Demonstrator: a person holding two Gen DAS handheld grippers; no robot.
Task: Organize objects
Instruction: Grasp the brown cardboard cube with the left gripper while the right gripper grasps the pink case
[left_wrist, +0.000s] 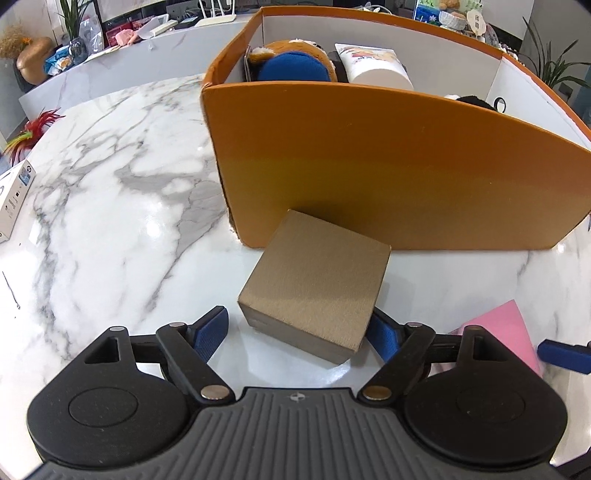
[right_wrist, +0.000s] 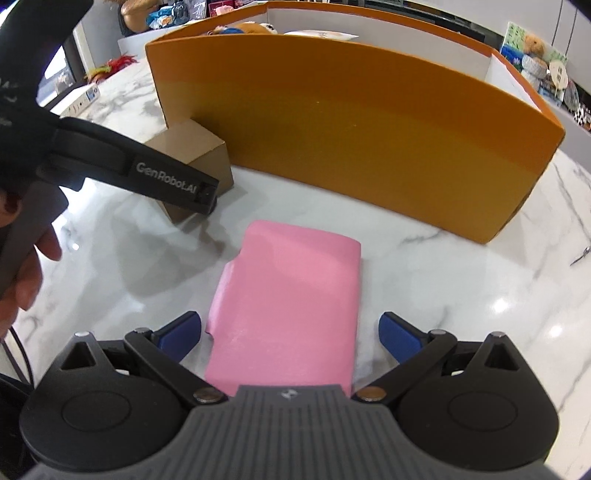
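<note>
A small brown cardboard box (left_wrist: 314, 284) sits on the marble table just in front of the big orange box (left_wrist: 369, 166). My left gripper (left_wrist: 297, 328) is open and straddles the brown box's near corner; the left pad stands clear of it, the right pad is partly hidden behind its edge. A flat pink packet (right_wrist: 288, 310) lies between the wide-open fingers of my right gripper (right_wrist: 290, 330), neither pad pressing on it. The orange box (right_wrist: 351, 140) holds a brown and blue plush toy (left_wrist: 295, 66) and a white printed cup (left_wrist: 380, 70).
The left gripper's body (right_wrist: 166, 177) and a hand (right_wrist: 22, 277) cross the left of the right wrist view, above the brown box (right_wrist: 192, 147). A white carton (left_wrist: 14, 199) and red feathers (left_wrist: 33, 129) lie at the table's left edge. Clutter lines the back counter.
</note>
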